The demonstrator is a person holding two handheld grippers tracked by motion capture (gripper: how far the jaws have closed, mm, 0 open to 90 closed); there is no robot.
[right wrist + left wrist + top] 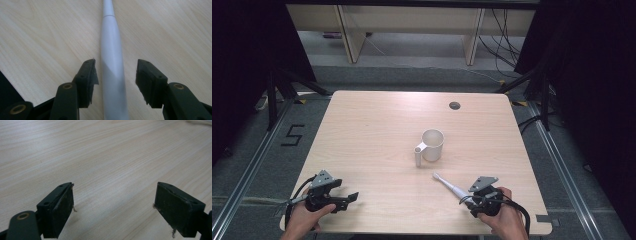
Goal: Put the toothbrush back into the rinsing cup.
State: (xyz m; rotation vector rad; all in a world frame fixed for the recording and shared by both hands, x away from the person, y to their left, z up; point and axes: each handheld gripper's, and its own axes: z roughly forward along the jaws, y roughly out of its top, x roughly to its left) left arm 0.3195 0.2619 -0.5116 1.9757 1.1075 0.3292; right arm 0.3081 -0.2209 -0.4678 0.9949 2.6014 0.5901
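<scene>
With my right gripper at lower right, jaws straddle the white toothbrush — spread, not clamping. Left gripper — released over bare table.

The right gripper hung low over the pale wooden table, its two black jaws parted on either side of a white toothbrush handle — the left pad nearly against it, the right apart — the handle running straight away up the grain.
</scene>
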